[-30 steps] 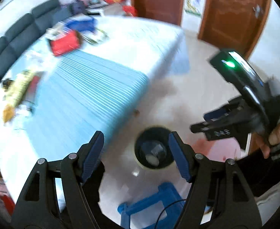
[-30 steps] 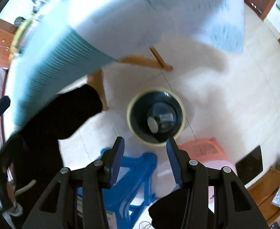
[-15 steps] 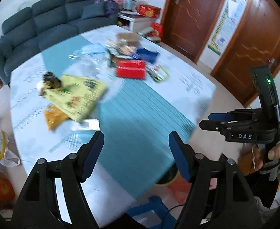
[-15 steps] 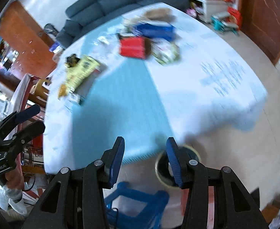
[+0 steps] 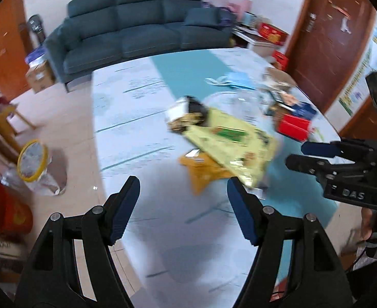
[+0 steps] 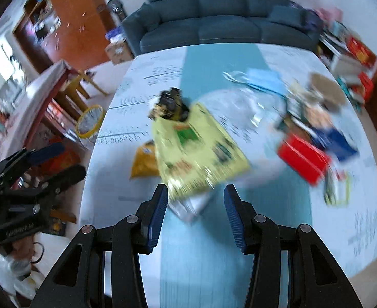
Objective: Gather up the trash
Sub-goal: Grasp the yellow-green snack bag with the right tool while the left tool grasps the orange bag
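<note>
Yellow-green and crumpled, a large snack bag (image 5: 229,141) lies on the table (image 5: 137,118) in the left wrist view, beyond and slightly right of the left gripper (image 5: 183,200), whose jaws stand released with nothing between them. An orange wrapper (image 5: 203,172) lies partly under the bag's near edge, a dark wrapper (image 5: 188,113) at its far end, and a red box (image 5: 293,127) farther right. The right gripper (image 5: 309,154) shows at the right edge, held by a hand (image 5: 376,223). A dark blue sofa (image 5: 137,25) stands beyond the table.

From the right wrist view, the right gripper (image 6: 196,205) hovers released and empty over the table's teal strip (image 6: 201,256). The yellow-green bag (image 6: 196,154) lies just beyond its fingertips, the orange wrapper (image 6: 144,159) to its left, the red box (image 6: 304,159) to the right. The left gripper (image 6: 54,159) appears at the left edge. A yellow-rimmed bin (image 6: 89,123) stands on the floor left of the table.
</note>
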`<control>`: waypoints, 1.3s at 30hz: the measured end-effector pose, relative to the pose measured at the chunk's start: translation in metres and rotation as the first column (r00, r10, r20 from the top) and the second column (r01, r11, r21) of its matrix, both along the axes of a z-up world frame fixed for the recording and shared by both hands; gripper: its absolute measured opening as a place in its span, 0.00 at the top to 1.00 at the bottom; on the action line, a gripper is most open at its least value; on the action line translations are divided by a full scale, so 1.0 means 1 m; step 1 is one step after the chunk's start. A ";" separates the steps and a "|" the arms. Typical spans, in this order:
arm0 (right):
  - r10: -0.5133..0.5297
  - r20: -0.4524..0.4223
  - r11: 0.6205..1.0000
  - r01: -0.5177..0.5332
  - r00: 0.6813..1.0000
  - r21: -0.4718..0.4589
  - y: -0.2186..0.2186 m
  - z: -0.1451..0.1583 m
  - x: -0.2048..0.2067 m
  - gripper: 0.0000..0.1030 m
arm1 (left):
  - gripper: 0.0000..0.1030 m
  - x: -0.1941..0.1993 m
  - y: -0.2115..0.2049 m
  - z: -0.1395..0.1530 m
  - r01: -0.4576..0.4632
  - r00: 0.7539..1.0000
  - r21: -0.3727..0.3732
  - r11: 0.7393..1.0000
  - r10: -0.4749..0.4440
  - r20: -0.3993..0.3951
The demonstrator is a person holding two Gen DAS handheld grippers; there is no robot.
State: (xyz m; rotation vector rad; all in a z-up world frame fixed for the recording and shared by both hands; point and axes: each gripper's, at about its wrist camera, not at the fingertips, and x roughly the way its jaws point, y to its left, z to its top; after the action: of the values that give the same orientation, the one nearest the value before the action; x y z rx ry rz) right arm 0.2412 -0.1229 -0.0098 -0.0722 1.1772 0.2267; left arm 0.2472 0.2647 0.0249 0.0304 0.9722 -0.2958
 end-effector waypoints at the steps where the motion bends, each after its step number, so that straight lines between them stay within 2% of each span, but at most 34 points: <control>1: 0.019 0.001 1.000 -0.019 1.000 -0.022 0.013 -0.005 0.010 0.55 | 0.34 0.004 0.009 -0.004 -0.021 1.000 -0.006 1.000 0.021 -0.010; 5: 0.075 0.020 0.987 -0.071 0.997 -0.142 0.062 -0.024 0.043 0.55 | 0.34 0.017 0.034 -0.023 -0.073 0.996 -0.023 0.997 0.072 -0.053; 8: 0.095 0.009 0.976 -0.091 0.995 -0.198 0.081 -0.045 0.059 0.55 | 0.34 0.026 0.045 -0.035 -0.100 0.992 -0.033 0.994 0.097 -0.082; 13: 0.105 -0.024 0.950 -0.107 0.994 -0.293 0.100 -0.080 0.077 0.55 | 0.34 0.045 0.059 -0.051 -0.144 0.984 -0.056 0.988 0.137 -0.118; 19: 0.119 -0.036 0.892 -0.122 0.992 -0.434 0.108 -0.110 0.088 0.55 | 0.34 0.056 0.066 -0.070 -0.163 0.974 -0.072 0.984 0.149 -0.169; 21: 0.117 -0.029 0.881 -0.118 0.993 -0.458 0.107 -0.112 0.089 0.62 | 0.34 0.057 0.066 -0.074 -0.165 0.972 -0.074 0.984 0.149 -0.180; 22: 0.114 -0.026 0.881 -0.113 0.993 -0.460 0.106 -0.112 0.090 0.76 | 0.34 0.058 0.065 -0.076 -0.162 0.972 -0.074 0.984 0.146 -0.185; 23: 0.109 -0.019 0.878 -0.105 0.994 -0.466 0.103 -0.111 0.090 0.83 | 0.34 0.058 0.064 -0.078 -0.158 0.972 -0.074 0.985 0.142 -0.188; 25: 0.116 0.002 0.878 -0.101 0.993 -0.468 0.099 -0.104 0.088 0.90 | 0.34 0.059 0.061 -0.079 -0.148 0.974 -0.072 0.986 0.132 -0.186; 32: 0.077 0.079 0.951 -0.050 0.994 -0.306 0.052 -0.046 0.061 0.95 | 0.34 0.061 0.045 -0.073 -0.075 0.984 -0.071 0.995 0.062 -0.166; 36: -0.010 0.126 0.988 0.030 0.992 -0.152 0.010 -0.009 0.034 0.95 | 0.34 0.068 0.028 -0.071 -0.002 0.980 -0.113 0.994 -0.020 -0.198; 39: -0.096 0.139 0.995 0.100 0.986 -0.016 -0.024 0.011 0.015 0.95 | 0.34 0.080 0.012 -0.074 0.048 0.963 -0.176 0.983 -0.092 -0.253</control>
State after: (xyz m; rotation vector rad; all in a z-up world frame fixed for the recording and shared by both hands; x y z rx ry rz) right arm 0.2567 -0.1472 0.0010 -0.0494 1.0430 0.1192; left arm 0.3270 0.2763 -0.0495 -0.1323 1.2059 -0.4550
